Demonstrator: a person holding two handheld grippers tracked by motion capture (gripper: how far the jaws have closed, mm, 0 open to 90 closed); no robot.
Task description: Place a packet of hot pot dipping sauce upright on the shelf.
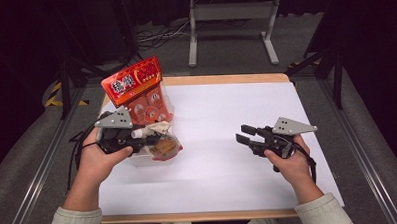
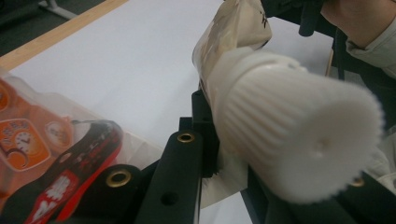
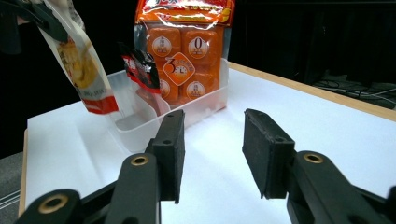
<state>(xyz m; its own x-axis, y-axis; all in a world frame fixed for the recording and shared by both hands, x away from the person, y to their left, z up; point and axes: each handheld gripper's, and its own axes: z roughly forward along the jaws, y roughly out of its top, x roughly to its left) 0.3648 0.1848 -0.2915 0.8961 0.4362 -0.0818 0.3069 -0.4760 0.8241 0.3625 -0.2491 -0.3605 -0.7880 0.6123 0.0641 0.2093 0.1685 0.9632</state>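
We have a spouted pouch (image 1: 163, 144) clamped in our left gripper (image 1: 148, 140), the jaws squeezed tight on its neck just below the ribbed white screw cap (image 2: 299, 140), which bulges toward the left gripper view's camera. From the high view the pouch hangs over the clear plastic bin (image 3: 140, 126) at about nine o'clock on the white table (image 1: 228, 156), its printed body dangling toward the bin's near end. In the right gripper view it sits above the bin rim at roughly ten o'clock, apart from the walls as far as we can judge; the bottom edge may be brushing the rim, but the angle is too oblique to be sure.

An orange bag of cube packets (image 1: 138, 91) stands upright at the bin's far end, around twelve o'clock from the pouch, and a small red-and-black sachet (image 3: 140, 65) leans against it inside.

Our right gripper (image 1: 247, 134) rests at three o'clock, well apart from the bin, jaws parted with nothing between them.

The risks we see: the grip is on a slick neck, so the heavy body could swing and slide loose if we tilt. Lowering carelessly could catch the pouch on the rim, tip the light bin, or knock over the tall orange bag.
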